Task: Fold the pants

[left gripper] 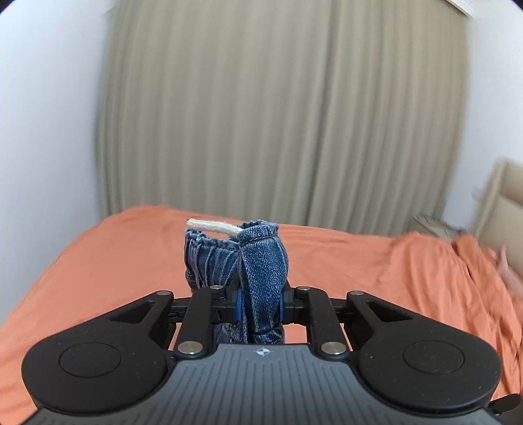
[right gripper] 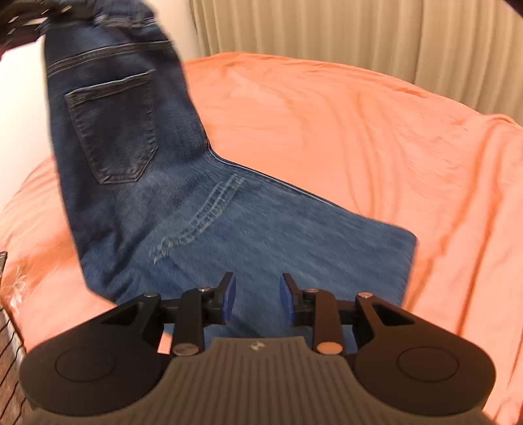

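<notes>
The blue denim pants (right gripper: 202, 229) lie partly on the orange bed sheet (right gripper: 343, 124), legs folded together, hem end near me. Their waist end with a back pocket (right gripper: 111, 130) is lifted up at the top left. My left gripper (left gripper: 260, 304) is shut on the bunched waistband (left gripper: 258, 261), which sticks up between the pads with a white drawstring (left gripper: 212, 226) showing. It also shows at the top left of the right wrist view (right gripper: 39, 16). My right gripper (right gripper: 257, 294) is open and empty, just above the leg end of the pants.
The orange sheet (left gripper: 376, 268) covers the whole bed. Beige curtains (left gripper: 278, 114) hang behind it, with a white wall (left gripper: 45, 130) on the left. A padded headboard (left gripper: 503, 202) and a grey pillow (left gripper: 434, 225) are at the far right.
</notes>
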### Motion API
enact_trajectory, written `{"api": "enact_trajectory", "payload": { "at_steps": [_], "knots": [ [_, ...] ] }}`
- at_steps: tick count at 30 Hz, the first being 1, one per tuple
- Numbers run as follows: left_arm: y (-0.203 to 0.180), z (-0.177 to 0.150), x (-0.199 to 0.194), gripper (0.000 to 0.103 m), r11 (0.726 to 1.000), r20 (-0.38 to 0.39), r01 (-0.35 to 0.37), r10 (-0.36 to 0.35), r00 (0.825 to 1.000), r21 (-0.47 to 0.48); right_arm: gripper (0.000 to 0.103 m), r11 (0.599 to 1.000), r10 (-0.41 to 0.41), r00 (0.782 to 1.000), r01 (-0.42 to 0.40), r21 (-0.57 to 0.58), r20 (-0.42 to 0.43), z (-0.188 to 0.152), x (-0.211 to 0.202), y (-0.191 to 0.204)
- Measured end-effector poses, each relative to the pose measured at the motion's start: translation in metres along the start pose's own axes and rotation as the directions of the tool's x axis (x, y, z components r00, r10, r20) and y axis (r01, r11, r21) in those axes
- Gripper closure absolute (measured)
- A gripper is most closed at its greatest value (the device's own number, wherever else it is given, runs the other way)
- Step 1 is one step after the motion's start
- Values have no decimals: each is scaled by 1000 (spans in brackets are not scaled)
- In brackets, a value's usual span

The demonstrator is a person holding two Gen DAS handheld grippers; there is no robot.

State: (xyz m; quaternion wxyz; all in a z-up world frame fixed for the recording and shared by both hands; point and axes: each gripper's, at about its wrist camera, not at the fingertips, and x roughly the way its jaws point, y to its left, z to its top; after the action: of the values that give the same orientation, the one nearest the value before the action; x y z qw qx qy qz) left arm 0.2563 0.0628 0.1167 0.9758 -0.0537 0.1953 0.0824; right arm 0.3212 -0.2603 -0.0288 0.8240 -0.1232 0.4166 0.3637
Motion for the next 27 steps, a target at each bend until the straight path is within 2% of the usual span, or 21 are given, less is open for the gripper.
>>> {"api": "enact_trajectory", "payload": {
  "at_steps": [3, 7, 10, 11, 15, 17, 19, 21, 24, 25, 26, 27],
  "knots": [
    [-60, -15, 13, 83, 995, -19, 16, -15, 1000, 99, 77, 1000, -3, 1000, 2, 15, 17, -24, -24, -9],
    [-134, -55, 37, 83, 972, -74, 69, -53, 996, 224, 76, 998, -10, 999, 8, 67, 31, -50, -51, -32],
    [-182, -98, 54, 83, 939, -161, 144, -97, 982, 311, 76, 993, 5, 1000, -8, 120, 25, -73, -64, -45],
    [-194, -116, 61, 83, 928, -214, 178, -111, 971, 327, 76, 992, 5, 1000, -7, 123, 19, -81, -68, -49],
    [-219, -179, 72, 83, 894, -393, 289, -143, 908, 343, 76, 992, -15, 1000, 17, 124, -16, -107, -72, -62],
    [-218, -195, 80, 81, 892, -474, 341, -173, 863, 296, 76, 990, -27, 999, 31, 140, -32, -115, -70, -68],
    [-209, -201, 82, 72, 889, -533, 396, -224, 816, 232, 75, 986, -37, 998, 43, 159, -44, -123, -67, -76],
    [-198, -199, 84, 56, 874, -576, 457, -293, 763, 162, 75, 982, -43, 998, 52, 184, -50, -127, -65, -82],
    [-177, -185, 78, 41, 843, -599, 537, -408, 690, 45, 75, 974, -41, 998, 51, 223, -50, -125, -59, -87],
    [-168, -178, 74, 40, 826, -594, 564, -450, 666, 7, 74, 972, -43, 998, 53, 230, -47, -122, -57, -87],
    [-159, -170, 70, 38, 812, -587, 584, -484, 649, -23, 73, 971, -44, 998, 52, 234, -40, -120, -56, -87],
    [-150, -162, 66, 36, 807, -575, 590, -498, 649, -33, 70, 970, -45, 999, 51, 236, -30, -116, -60, -87]
  ]
}}
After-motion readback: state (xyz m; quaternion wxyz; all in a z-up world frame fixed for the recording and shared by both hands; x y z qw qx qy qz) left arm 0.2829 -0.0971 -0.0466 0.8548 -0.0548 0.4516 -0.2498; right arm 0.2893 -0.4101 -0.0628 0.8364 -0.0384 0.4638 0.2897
